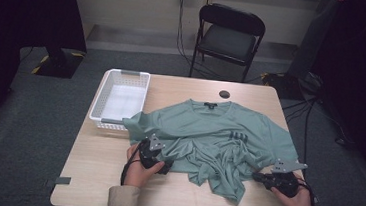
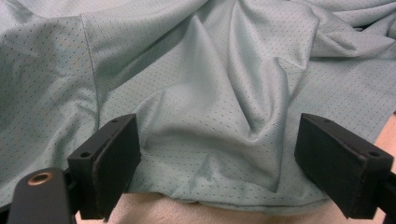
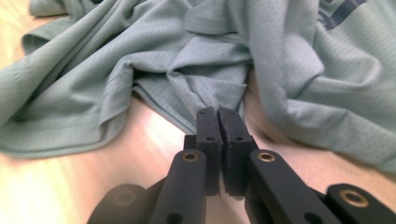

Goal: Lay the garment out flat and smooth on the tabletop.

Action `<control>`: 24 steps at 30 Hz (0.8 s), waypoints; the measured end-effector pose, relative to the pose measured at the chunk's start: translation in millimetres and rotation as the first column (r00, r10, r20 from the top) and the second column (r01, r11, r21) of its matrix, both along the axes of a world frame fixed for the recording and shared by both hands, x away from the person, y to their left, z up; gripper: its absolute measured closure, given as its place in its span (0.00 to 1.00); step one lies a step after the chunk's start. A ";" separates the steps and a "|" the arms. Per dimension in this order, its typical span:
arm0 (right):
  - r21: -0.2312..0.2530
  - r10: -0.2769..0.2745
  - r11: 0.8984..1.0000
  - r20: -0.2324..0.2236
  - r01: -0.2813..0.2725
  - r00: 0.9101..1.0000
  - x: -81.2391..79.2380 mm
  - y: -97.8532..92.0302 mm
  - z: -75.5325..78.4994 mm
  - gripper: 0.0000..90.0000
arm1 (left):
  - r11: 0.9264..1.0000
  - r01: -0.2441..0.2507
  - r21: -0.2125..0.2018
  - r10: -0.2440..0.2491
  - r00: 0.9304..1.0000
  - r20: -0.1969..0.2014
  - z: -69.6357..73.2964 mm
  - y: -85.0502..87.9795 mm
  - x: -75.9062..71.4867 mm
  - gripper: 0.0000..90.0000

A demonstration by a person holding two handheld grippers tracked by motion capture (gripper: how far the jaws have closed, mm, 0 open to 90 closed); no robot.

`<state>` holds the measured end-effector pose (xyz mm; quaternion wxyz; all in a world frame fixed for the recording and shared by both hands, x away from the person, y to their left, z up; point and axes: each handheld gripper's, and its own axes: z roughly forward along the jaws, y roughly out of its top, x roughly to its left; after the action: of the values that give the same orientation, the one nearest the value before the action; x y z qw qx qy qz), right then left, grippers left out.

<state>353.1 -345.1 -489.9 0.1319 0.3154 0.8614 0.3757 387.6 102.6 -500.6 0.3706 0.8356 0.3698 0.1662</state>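
So you've got a green t-shirt spread over the wooden surface, collar towards the far edge and the lower half bunched into folds near you. Its left sleeve lies just beside a white basket sitting at the far left of the surface, and looks to overlap the basket's near rim.

Your left gripper sits at the shirt's near left edge. In the left gripper view its fingers are spread wide apart, with a raised ridge of the fabric and the hem lying between them, but the pads aren't pressing on any of it, so nothing's held on that side.

Your right gripper is at the near right side, where the crumpled hem hangs towards you. In the right gripper view its fingers are pressed together with almost no gap. A folded corner of the shirt comes right down to the tips, and it looks like they've pinched that edge, though the fabric inside the pads is hidden.

Further back there's a small dark round thing on the surface past the collar, and a black folding chair on the floor behind.
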 end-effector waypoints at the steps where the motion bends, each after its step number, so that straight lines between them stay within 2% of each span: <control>1: -0.003 0.005 1.000 -0.007 -0.005 1.000 -2.0 -0.7 0.9 0.98 | 1.000 -0.001 -0.001 0.001 1.000 0.000 0.0 0.0 0.0 0.15; 8: 0.004 0.042 0.999 -0.043 -0.042 0.998 -21.7 -9.5 2.3 0.98 | 1.000 -0.001 0.000 0.001 1.000 0.000 0.0 0.0 0.0 0.15; 12: 0.015 0.051 0.999 -0.043 -0.050 0.998 -31.2 -13.4 4.0 0.96 | 1.000 0.000 0.000 0.000 1.000 0.000 0.0 0.0 0.0 0.15; 14: 0.053 0.023 0.998 -0.012 -0.023 1.000 -31.1 -14.0 7.9 0.84 | 1.000 0.001 0.000 -0.001 1.000 -0.001 0.1 0.1 0.1 0.15; 15: 0.066 0.009 0.998 0.010 -0.010 1.000 -29.2 -12.5 10.7 0.75 | 1.000 0.001 0.000 -0.001 1.000 -0.001 0.0 0.1 0.1 0.15; 17: 0.086 -0.011 0.996 0.047 0.007 0.999 -24.3 -7.7 15.8 0.70 | 1.000 0.001 0.000 -0.001 1.000 -0.001 0.1 0.1 0.1 0.15; 18: 0.093 -0.018 0.996 0.065 0.012 0.998 -21.1 -4.2 18.3 0.64 | 1.000 0.001 0.000 -0.001 1.000 -0.001 0.1 0.1 0.1 0.15; 21: 0.074 -0.058 0.996 0.123 0.049 0.991 -6.5 9.5 24.6 0.60 | 1.000 0.002 0.000 -0.002 1.000 -0.001 0.1 0.3 0.2 0.15; 24: 0.051 -0.112 0.993 0.134 0.106 0.985 9.6 17.1 25.0 0.58 | 1.000 0.003 0.000 -0.003 1.000 -0.001 0.1 0.3 0.2 0.15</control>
<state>362.7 -328.0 -464.8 0.2042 0.3385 0.8233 0.4074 387.8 103.0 -500.5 0.3705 0.8363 0.3689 0.1652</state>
